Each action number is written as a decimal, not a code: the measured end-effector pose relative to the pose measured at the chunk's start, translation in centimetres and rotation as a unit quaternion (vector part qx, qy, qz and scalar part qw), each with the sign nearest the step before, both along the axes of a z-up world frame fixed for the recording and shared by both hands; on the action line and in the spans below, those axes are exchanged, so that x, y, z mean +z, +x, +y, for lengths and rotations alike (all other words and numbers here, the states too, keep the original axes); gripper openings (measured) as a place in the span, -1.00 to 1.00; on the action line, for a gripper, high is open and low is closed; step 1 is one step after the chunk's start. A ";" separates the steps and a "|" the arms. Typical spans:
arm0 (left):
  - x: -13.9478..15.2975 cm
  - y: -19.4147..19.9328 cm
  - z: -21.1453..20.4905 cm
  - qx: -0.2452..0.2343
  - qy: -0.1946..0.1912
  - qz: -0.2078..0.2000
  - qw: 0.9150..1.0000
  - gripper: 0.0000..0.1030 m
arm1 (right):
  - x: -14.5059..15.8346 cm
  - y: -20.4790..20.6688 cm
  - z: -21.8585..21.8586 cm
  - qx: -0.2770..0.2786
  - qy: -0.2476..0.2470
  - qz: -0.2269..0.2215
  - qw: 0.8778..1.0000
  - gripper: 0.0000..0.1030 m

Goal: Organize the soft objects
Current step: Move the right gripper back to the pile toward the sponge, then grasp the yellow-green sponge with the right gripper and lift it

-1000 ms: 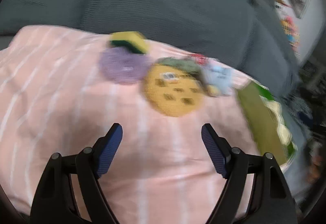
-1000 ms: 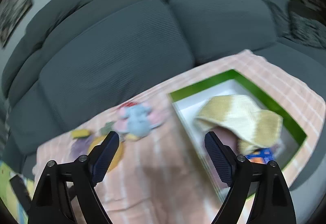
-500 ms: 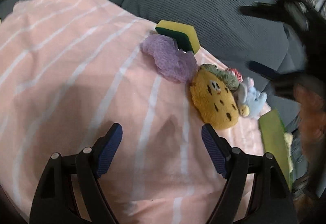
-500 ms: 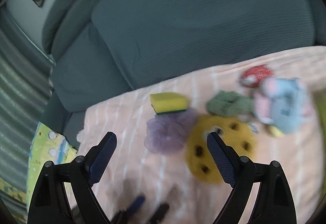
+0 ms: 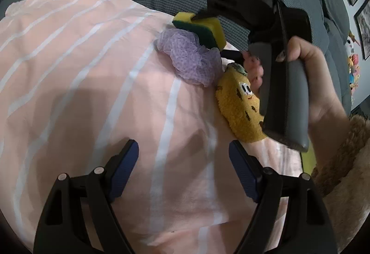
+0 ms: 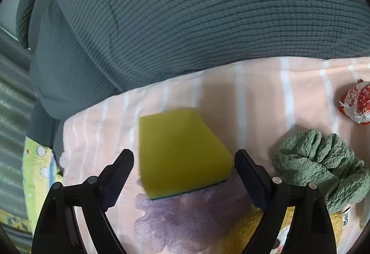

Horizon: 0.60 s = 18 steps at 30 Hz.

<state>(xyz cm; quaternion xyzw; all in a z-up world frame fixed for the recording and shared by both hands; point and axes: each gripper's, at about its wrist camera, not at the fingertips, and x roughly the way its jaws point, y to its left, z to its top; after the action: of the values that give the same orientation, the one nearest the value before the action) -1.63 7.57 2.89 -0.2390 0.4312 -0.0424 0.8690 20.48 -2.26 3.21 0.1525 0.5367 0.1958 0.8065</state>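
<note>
On pink blanket [image 6: 261, 90]: one sponge [image 6: 182, 150], one purple scrunchie [image 6: 185, 221].

The right gripper [image 6: 183, 175], a second ago over the green box, now sits low over the sponge [image 6: 182, 152], which lies between its closing jaws with gaps on both sides. In the left view the right hand [image 5: 309, 83] and its gripper now cover most of the yellow plush [image 5: 238, 110], clear before.
</note>
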 end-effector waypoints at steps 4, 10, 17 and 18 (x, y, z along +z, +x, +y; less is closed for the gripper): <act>0.0 -0.1 0.1 0.001 -0.007 0.001 1.000 0.54 | 1.1 -0.7 -0.3 0.010 -0.006 -0.019 1.000 0.31; 0.1 -0.1 -0.3 0.002 0.006 0.000 1.000 0.54 | 7.6 -6.8 -4.3 -0.006 -0.037 -0.119 0.992 0.30; 0.0 -0.3 -0.6 -0.005 0.018 -0.001 1.000 0.55 | 8.3 -17.6 -10.4 -0.078 -0.139 -0.129 0.979 0.30; 0.0 -0.3 -0.8 -0.008 0.019 -0.002 1.000 0.55 | 7.6 -18.8 -11.1 -0.084 -0.154 -0.122 0.977 0.30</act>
<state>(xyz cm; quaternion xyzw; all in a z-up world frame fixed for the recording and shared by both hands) -1.94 6.79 2.87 -0.2187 0.4326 -0.0417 0.8737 1.71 -13.34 10.85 0.0464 0.4431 0.0597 0.8933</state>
